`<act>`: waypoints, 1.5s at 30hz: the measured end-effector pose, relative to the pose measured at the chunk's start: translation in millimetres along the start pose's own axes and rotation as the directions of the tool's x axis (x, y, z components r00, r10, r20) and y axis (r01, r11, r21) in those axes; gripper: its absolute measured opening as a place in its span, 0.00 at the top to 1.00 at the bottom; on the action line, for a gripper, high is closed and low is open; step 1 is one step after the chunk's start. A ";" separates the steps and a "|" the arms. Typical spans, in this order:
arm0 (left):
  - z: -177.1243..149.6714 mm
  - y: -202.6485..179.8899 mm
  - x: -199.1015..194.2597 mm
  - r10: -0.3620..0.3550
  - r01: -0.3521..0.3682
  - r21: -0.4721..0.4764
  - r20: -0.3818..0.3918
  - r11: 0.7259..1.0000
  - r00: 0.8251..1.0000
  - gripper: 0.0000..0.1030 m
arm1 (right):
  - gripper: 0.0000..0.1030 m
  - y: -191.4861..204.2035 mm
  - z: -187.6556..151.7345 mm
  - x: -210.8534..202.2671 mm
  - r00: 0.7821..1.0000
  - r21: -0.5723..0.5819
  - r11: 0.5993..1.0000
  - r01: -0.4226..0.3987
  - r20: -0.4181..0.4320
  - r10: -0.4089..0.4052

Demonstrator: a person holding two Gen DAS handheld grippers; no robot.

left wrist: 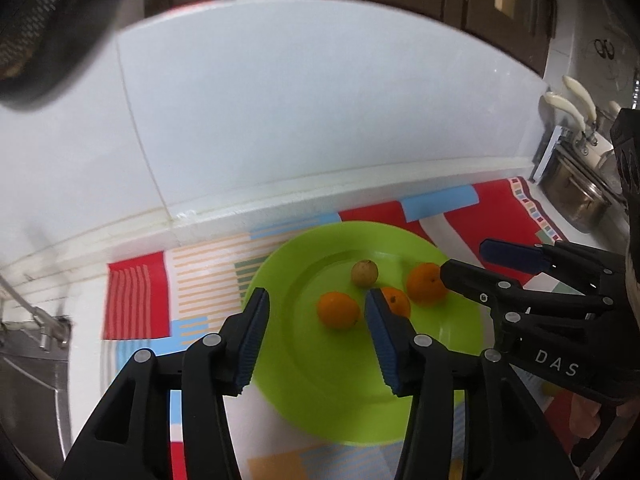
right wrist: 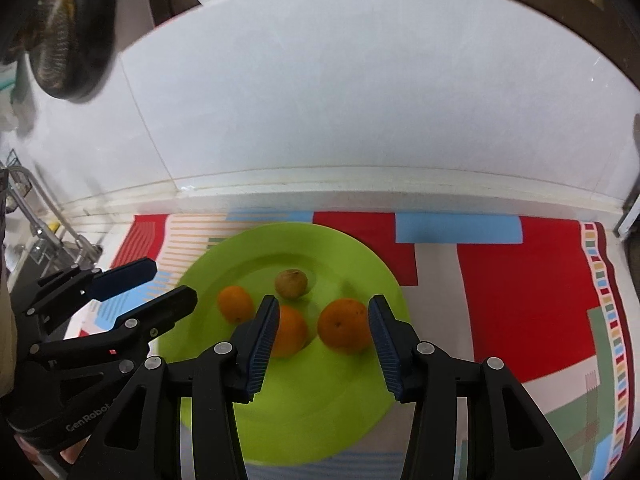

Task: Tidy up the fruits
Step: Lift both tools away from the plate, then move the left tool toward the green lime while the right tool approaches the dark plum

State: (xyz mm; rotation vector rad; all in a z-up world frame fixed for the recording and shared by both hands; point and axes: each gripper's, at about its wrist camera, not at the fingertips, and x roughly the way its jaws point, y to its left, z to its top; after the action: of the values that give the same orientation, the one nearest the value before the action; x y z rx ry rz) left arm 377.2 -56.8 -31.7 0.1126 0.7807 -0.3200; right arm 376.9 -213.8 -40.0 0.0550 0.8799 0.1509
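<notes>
A lime green plate (left wrist: 328, 392) (right wrist: 320, 412) lies on a patterned cloth and holds three oranges and one small brownish fruit (left wrist: 364, 273) (right wrist: 291, 283). My left gripper (left wrist: 316, 340) is open and empty above the plate, with the left orange (left wrist: 338, 310) beyond its gap and the middle orange (left wrist: 397, 300) partly behind its right finger. My right gripper (right wrist: 323, 344) is open and empty, with the largest orange (right wrist: 344, 330) (left wrist: 426, 282) ahead between its fingertips. The middle orange (right wrist: 290, 336) sits by its left finger; the third orange (right wrist: 235, 303) lies further left.
The colourful cloth (right wrist: 520, 300) covers the counter in front of a white tiled wall (left wrist: 320, 120). A steel pot (left wrist: 576, 196) and utensils stand at the far right. A sink and tap (right wrist: 40, 236) lie to the left. A dark pan (right wrist: 68, 40) hangs upper left.
</notes>
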 end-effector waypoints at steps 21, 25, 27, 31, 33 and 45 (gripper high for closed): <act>-31.6 3.1 -121.0 0.033 -0.032 -0.008 0.154 0.999 0.987 0.36 | 0.48 49.2 -33.9 -115.1 0.988 -0.029 0.999 -0.018 0.153 0.023; -41.3 7.9 -137.3 0.031 -0.031 0.000 0.172 1.000 0.985 0.35 | 0.47 63.0 -43.1 -132.9 0.983 -0.037 0.999 0.009 0.184 -0.002; -45.9 11.0 -143.1 0.025 -0.027 0.008 0.174 1.000 0.984 0.35 | 0.47 68.9 -48.9 -139.5 0.981 -0.033 0.999 0.021 0.194 -0.014; -55.9 17.8 -152.1 0.012 -0.018 0.035 0.173 0.999 0.985 0.35 | 0.47 82.0 -61.1 -148.0 0.978 -0.019 0.999 0.040 0.204 -0.036; -60.5 20.6 -155.1 0.006 -0.015 0.053 0.173 0.999 0.985 0.35 | 0.47 88.3 -67.1 -149.9 0.978 -0.008 0.999 0.051 0.204 -0.048; -89.6 35.2 -167.6 -0.088 0.051 0.199 0.183 0.979 0.979 0.35 | 0.47 119.5 -106.4 -161.8 0.968 0.083 0.991 0.103 0.221 -0.119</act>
State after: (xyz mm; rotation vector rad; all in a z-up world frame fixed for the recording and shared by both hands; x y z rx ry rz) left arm 216.9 36.3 22.8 0.2343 0.5628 -0.4668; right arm 180.4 -122.1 28.9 0.0873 0.6592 0.0079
